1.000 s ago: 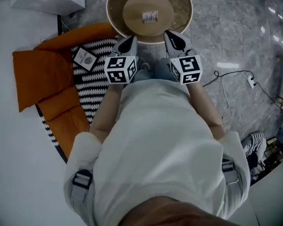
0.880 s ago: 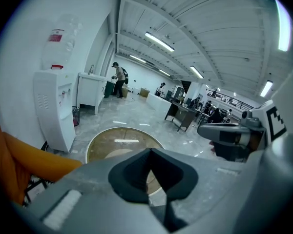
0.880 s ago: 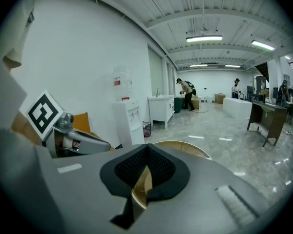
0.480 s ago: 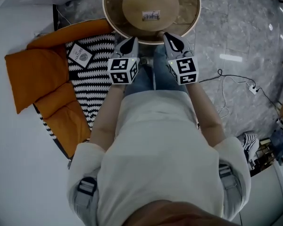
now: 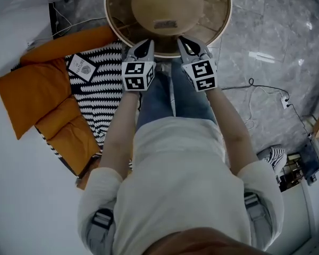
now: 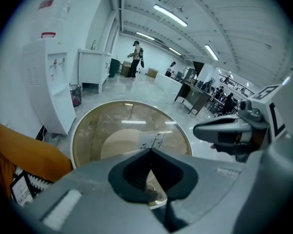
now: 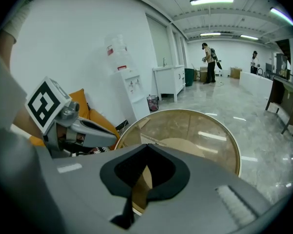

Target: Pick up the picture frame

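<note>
Head view: approach step, nothing picked yet. My left tongs [image 5: 142, 48] & right tongs [image 5: 191, 45], both pinched shut, empty, sit at near rim of round glass-topped tan table [image 5: 224, 23]. Frame, I reckon: small pale rectangle [image 5: 165, 24] just ahead of tips, mid-table; not sure. Left gripper view: its dark marks unreadable. Right gripper view: jaws together; next I need them opened, then reach fwd.
</note>
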The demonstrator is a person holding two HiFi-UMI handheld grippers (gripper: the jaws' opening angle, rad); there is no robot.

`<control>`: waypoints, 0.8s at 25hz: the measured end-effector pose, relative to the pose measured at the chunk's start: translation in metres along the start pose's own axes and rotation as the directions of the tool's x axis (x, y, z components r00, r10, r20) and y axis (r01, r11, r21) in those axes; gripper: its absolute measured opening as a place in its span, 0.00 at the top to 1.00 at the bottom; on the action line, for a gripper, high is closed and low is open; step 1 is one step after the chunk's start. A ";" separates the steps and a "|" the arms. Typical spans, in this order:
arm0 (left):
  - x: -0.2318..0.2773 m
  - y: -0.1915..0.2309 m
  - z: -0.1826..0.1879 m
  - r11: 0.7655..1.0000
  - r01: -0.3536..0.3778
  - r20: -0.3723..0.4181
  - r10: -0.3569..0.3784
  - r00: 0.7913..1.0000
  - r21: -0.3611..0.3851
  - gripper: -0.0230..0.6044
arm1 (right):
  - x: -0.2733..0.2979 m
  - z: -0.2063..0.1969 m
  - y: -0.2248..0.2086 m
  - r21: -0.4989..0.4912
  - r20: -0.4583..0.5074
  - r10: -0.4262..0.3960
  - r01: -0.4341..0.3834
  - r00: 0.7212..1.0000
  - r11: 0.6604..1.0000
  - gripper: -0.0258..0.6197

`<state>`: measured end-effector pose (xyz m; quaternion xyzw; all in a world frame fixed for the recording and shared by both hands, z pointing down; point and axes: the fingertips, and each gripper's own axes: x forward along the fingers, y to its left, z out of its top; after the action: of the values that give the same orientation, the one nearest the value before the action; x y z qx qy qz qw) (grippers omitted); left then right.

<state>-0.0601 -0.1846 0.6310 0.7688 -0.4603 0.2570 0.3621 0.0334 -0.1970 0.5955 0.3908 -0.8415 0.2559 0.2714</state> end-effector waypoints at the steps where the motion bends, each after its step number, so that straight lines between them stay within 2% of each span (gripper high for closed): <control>1: 0.009 0.002 -0.004 1.000 0.001 -0.016 -0.001 1.000 0.004 0.96 | 0.007 -0.005 -0.004 0.003 -0.011 0.004 -0.004 1.000 1.000 0.96; 3: 0.027 0.007 -0.012 1.000 0.001 -0.044 0.000 0.999 0.013 0.95 | 0.022 -0.013 -0.010 0.004 -0.029 0.012 -0.012 1.000 1.000 0.96; 5: 0.044 0.011 -0.018 1.000 0.003 -0.067 -0.001 0.998 0.025 0.90 | 0.037 -0.023 -0.016 0.001 -0.050 0.021 -0.021 0.999 1.000 0.96; 12: 0.099 0.027 -0.045 0.997 0.045 -0.170 -0.033 0.985 0.067 0.64 | 0.086 -0.067 -0.035 0.027 -0.167 0.059 -0.055 0.984 0.998 0.70; 20: 0.138 0.036 -0.059 0.994 0.061 -0.232 -0.039 0.972 0.092 0.62 | 0.123 -0.097 -0.048 0.047 -0.226 0.088 -0.079 0.970 0.996 0.62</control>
<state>-0.0346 -0.2206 0.7790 0.7622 -0.3826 0.3572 0.3809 0.0292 -0.2258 0.7567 0.3282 -0.8156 0.3257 0.3477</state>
